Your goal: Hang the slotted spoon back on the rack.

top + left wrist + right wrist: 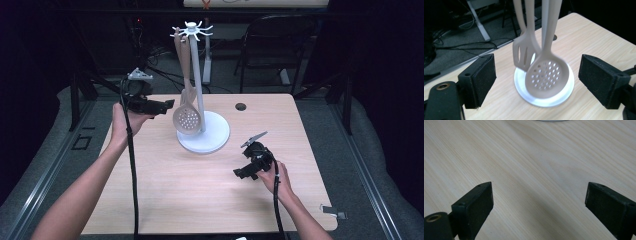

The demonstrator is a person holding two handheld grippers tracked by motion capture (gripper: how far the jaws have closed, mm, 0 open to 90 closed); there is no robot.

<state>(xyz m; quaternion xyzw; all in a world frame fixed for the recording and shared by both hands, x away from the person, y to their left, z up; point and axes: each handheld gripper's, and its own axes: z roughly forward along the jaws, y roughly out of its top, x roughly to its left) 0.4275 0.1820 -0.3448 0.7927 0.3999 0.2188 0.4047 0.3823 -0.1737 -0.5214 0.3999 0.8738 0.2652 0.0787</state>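
Pale wooden table (200, 200) carries a white utensil stand (202, 132) at its centre; a skimmer spoon (187, 119) and slotted spatula (524, 53) hang there; left gripper (167, 105), unclenched and empty, sits just left; right gripper (241, 173), also spread, rests nearer, right.

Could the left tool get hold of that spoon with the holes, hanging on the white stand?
Probably yes. The left tool is open, its jaws framing the skimmer spoon with nothing between. The slotted spatula hangs close behind and could get nudged.
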